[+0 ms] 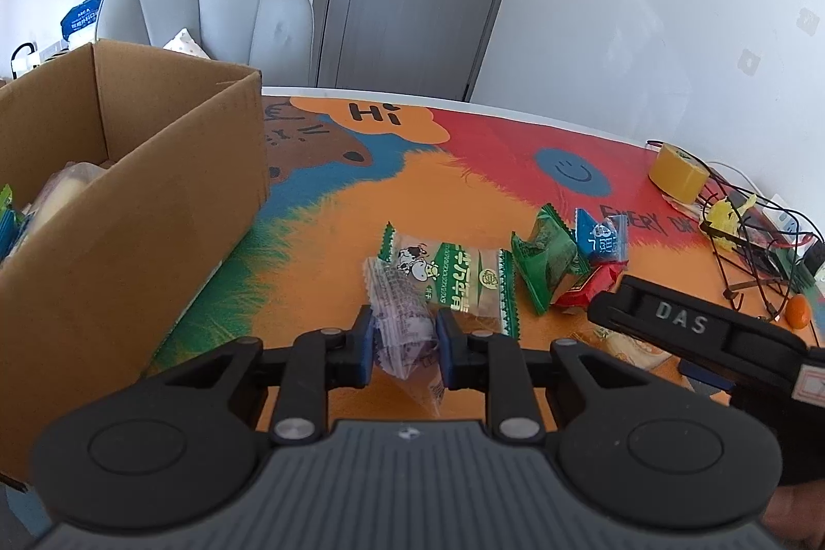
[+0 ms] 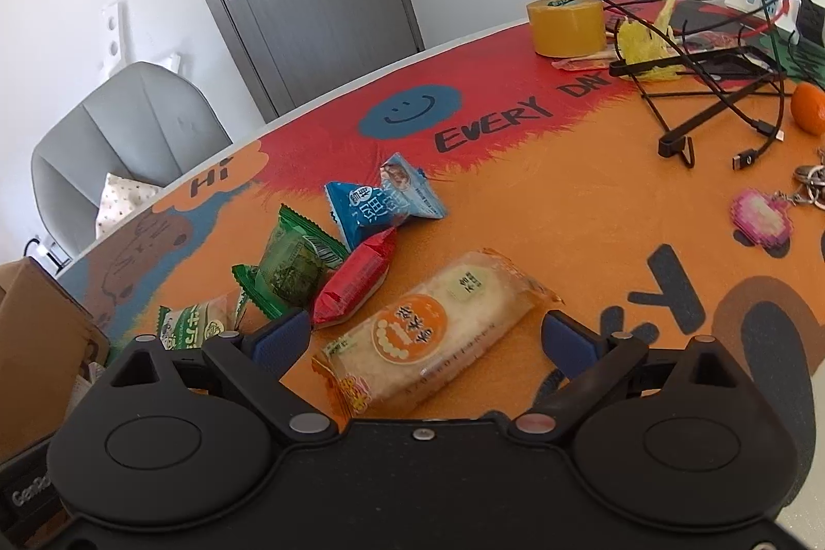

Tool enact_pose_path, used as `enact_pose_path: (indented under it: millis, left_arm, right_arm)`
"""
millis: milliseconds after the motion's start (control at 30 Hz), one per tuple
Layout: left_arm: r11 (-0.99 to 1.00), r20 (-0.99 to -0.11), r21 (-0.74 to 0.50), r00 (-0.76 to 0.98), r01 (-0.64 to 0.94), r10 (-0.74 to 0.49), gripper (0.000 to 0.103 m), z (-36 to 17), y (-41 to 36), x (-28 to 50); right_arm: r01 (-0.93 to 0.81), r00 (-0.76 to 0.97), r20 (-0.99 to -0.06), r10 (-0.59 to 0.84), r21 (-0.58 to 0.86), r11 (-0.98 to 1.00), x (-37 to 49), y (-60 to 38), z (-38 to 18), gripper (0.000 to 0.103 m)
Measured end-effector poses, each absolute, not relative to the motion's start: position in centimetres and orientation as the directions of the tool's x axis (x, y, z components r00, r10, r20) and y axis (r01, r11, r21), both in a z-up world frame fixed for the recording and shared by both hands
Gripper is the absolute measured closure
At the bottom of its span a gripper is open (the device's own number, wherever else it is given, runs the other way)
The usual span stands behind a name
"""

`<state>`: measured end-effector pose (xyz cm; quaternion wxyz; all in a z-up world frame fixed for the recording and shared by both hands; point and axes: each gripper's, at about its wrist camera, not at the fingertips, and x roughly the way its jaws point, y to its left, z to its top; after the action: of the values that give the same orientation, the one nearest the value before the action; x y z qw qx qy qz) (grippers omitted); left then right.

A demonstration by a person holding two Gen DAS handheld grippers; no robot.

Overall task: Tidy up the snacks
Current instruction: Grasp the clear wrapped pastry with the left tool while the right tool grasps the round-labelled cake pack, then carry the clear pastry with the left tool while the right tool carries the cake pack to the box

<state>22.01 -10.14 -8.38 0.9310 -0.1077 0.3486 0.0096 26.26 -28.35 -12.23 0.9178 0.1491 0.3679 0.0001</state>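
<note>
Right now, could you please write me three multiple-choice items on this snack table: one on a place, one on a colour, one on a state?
1. Where does the box stand relative to the loose snacks?
A. Left of them, in the left wrist view
B. Right of them
C. On the chair

2. What colour is the tape roll?
A. Blue
B. Yellow
C. White

3. What is the left gripper doing?
A. Standing wide open over bare table
B. Shut on a clear packet
C. Shut on the orange

Answers:
1. A: the box fills the left side, with the snacks to its right.
2. B: the roll near the cables is yellow.
3. B: its blue pads pinch the clear packet, while the right gripper stands open around the rice cake.
</note>
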Motion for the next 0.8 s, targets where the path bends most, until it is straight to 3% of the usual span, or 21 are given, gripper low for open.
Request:
enact_pose_path:
  millis: [133,300,433,533,667,800]
  left_arm:
    - [0.974,-0.651,-0.202,0.757,-0.099,-0.058,0.080,-8.3,-9.7,22.0]
    - [0.973,-0.645,-0.201,0.762,-0.109,-0.048,0.082,-8.1,-9.5,21.8]
    - [0.973,-0.643,-0.198,0.765,-0.119,-0.037,0.082,-8.0,-9.4,21.3]
    - [0.974,-0.641,-0.194,0.767,-0.120,-0.033,0.083,-8.0,-9.5,20.9]
    - [0.973,-0.642,-0.198,0.766,-0.121,-0.035,0.084,-7.9,-9.6,20.2]
    - [0.972,-0.631,-0.202,0.775,-0.116,-0.039,0.084,-7.4,-9.8,19.5]
  right_arm:
    - [0.119,0.726,-0.684,0.074,0.231,0.966,26.5,-27.8,-12.3,0.008]
    - [0.128,0.724,-0.689,0.037,0.188,0.974,25.8,-27.8,-12.2,0.022]
    - [0.133,0.723,-0.690,0.029,0.180,0.975,24.9,-28.3,-12.2,0.028]
    - [0.141,0.727,-0.687,0.021,0.179,0.974,24.2,-28.8,-12.1,0.040]
    - [0.153,0.733,-0.680,0.022,0.195,0.969,23.1,-29.9,-12.1,0.067]
    - [0.142,0.746,-0.664,0.062,0.249,0.958,21.8,-30.8,-11.7,0.068]
